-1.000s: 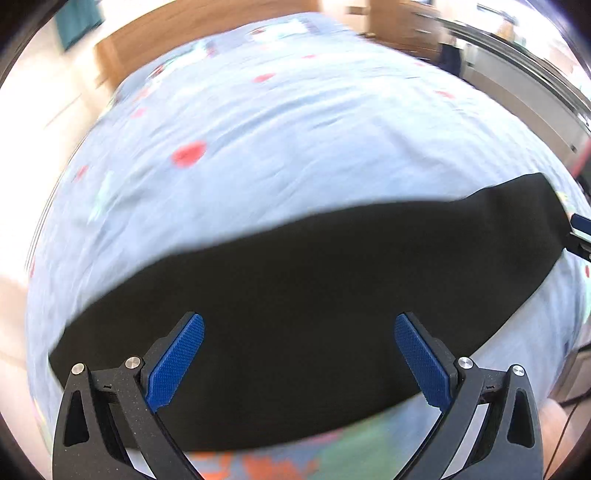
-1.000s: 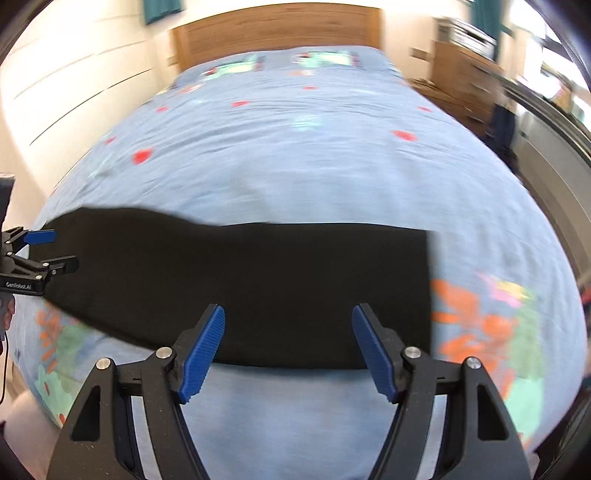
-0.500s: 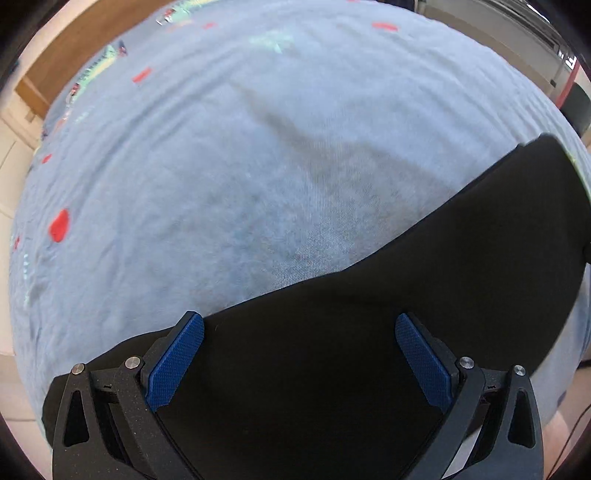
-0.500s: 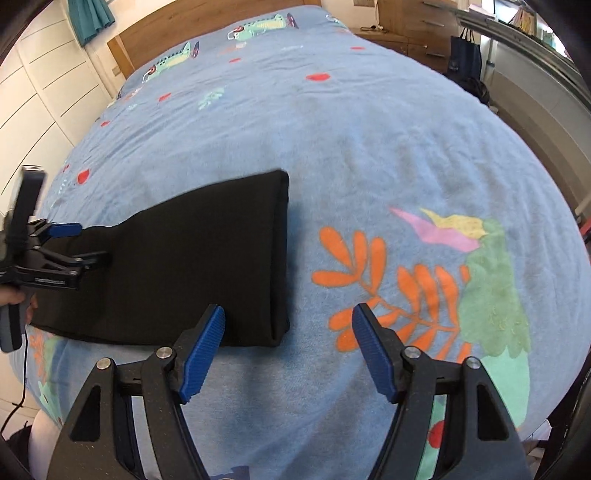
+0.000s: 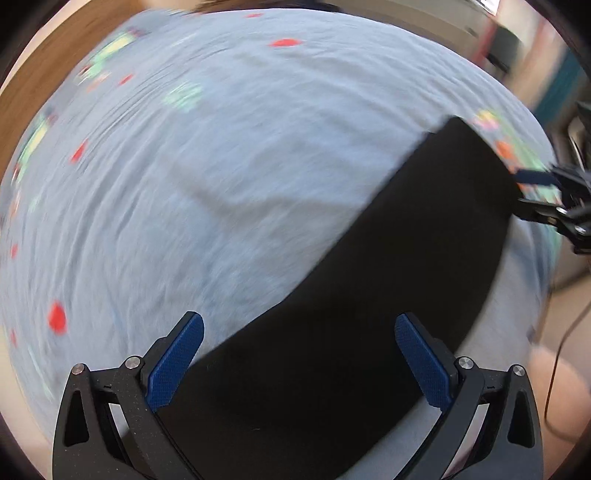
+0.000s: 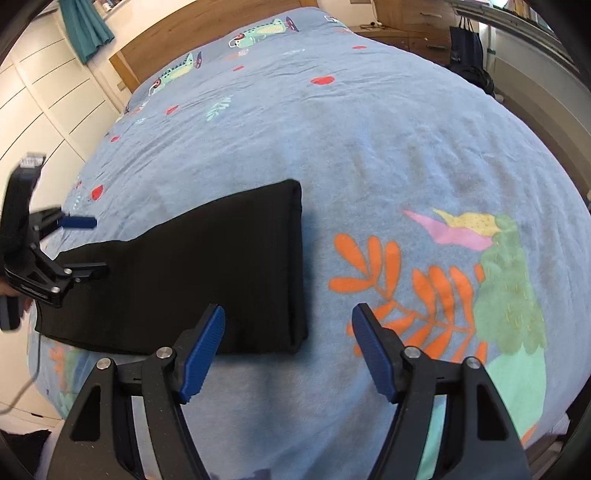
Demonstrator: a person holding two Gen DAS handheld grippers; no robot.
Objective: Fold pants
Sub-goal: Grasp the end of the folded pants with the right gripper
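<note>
I see black pants (image 6: 207, 273) lying flat in a long strip on the blue printed bedspread (image 6: 369, 140). Left gripper (image 5: 299, 354) jaws apart over the pants; right gripper (image 6: 288, 347) jaws apart at the folded end. Wood headboard (image 6: 207, 33), white wardrobe (image 6: 44, 96) behind; left view blurry.

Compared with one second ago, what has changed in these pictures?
The right gripper has swung toward the end of the black pants; their folded edge now lies between its fingers. The left gripper turned over the other end. Both remain open, and the pants stay flat on the bed.
</note>
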